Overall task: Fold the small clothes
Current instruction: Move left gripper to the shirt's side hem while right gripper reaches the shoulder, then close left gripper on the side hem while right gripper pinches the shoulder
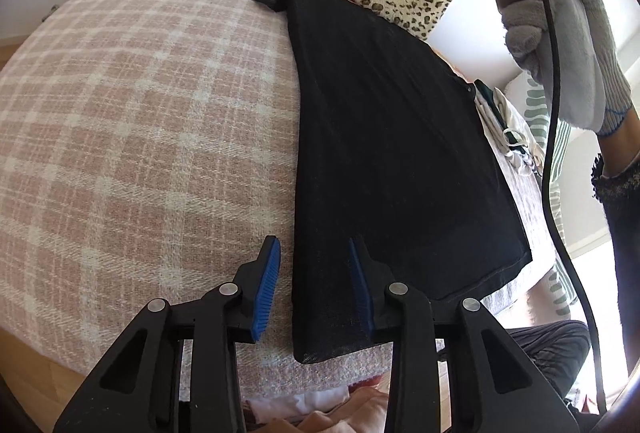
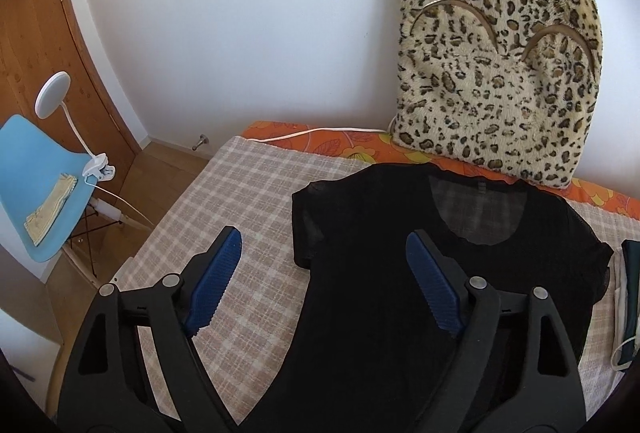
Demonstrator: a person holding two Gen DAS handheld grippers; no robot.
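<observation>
On checked blanket point(image 2: 248, 193), sheer black top point(image 2: 380, 293)

Black top point(image 1: 384, 137) flat on plaid blanket point(image 1: 140, 121); left hand-held gripper point(image 1: 314, 287) straddles hem corner

Black top point(image 2: 372, 273): thin sheer matt knit, see-through at the neck, lying under and between both tools. Blanket point(image 1: 132, 121) left of the left tool point(image 1: 314, 273): woven wool-like plaid cloth, slightly fuzzy. Tool bodies matt black plastic, silver metal pivot pins, ribbed blue rubbery pads point(image 2: 434, 289). Cushion point(image 2: 496, 69) beyond the right tool point(image 2: 320, 283): plush leopard faux fur. Chair point(image 2: 36, 173) far left of it: smooth blue plastic. Glove point(image 1: 560, 33) on hand: grey knit.
</observation>
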